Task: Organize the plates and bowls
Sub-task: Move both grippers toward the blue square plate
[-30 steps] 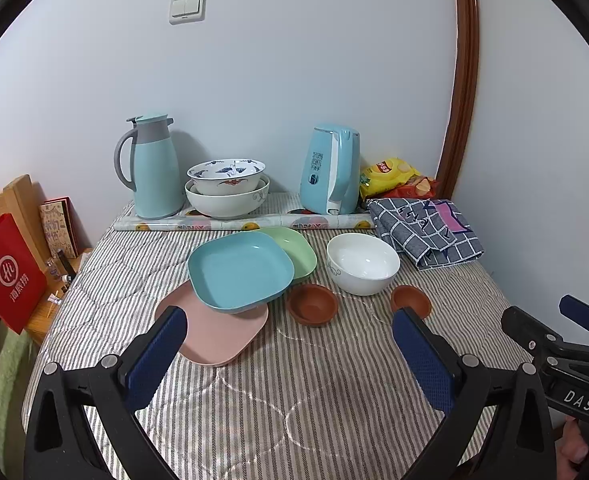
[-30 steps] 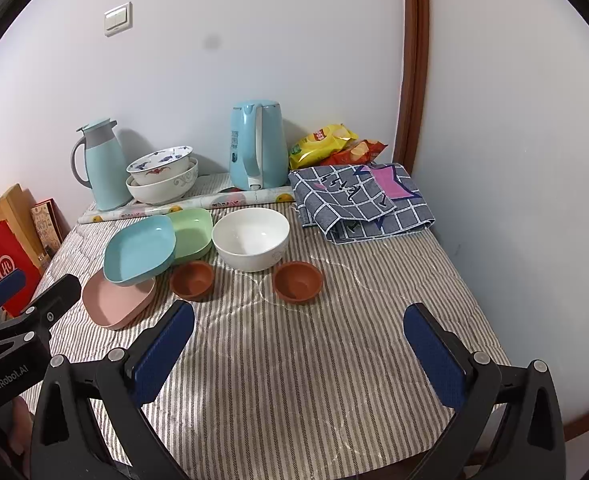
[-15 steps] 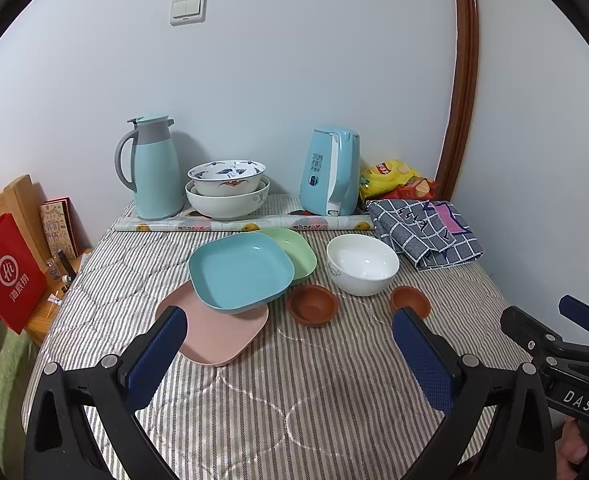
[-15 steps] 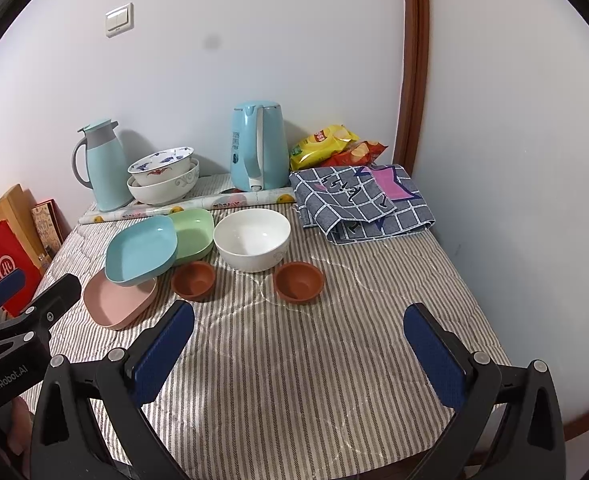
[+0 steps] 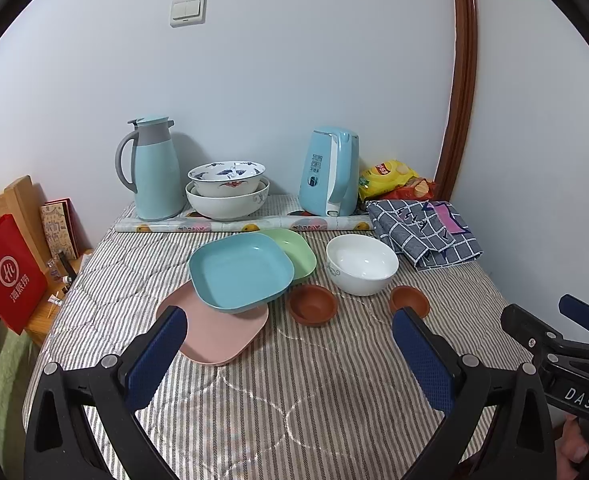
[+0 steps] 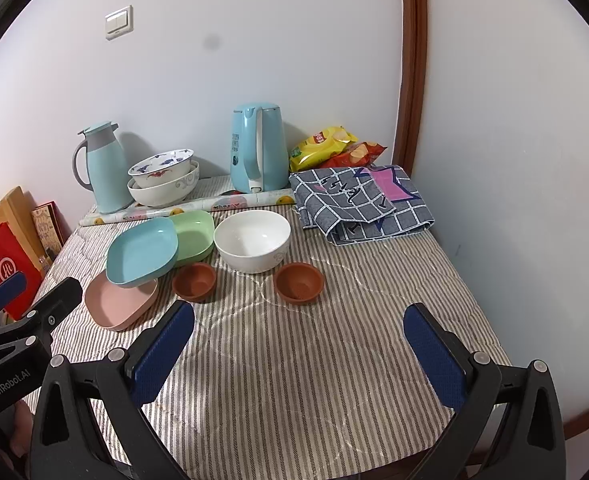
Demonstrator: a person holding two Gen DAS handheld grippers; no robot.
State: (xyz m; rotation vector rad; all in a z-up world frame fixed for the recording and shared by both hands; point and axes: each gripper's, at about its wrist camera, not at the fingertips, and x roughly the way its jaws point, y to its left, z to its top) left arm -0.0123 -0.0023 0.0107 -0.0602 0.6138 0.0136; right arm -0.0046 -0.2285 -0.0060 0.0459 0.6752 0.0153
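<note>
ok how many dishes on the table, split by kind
square plates: 3, blue, green, pink
white bowl: 1
small brown bowls: 2
patterned bowls stacked at the back: 2
total: 8

Right gripper's black body (image 5: 578, 398), seen from the left wrist view: white letters "DAS", the rest hidden.
Left gripper's black body (image 6: 8, 384), seen from the right wrist view: white lettering "GenRobot.AI".
Red paper shopping bag (image 5: 8, 276) left of the table: a white round logo with Chinese characters beneath, too small to read surely.
Light blue electric kettle (image 5: 328, 172): a small printed label, unreadable.
Yellow crisp packet (image 5: 388, 174): a red brand mark, too blurred to read.
</note>
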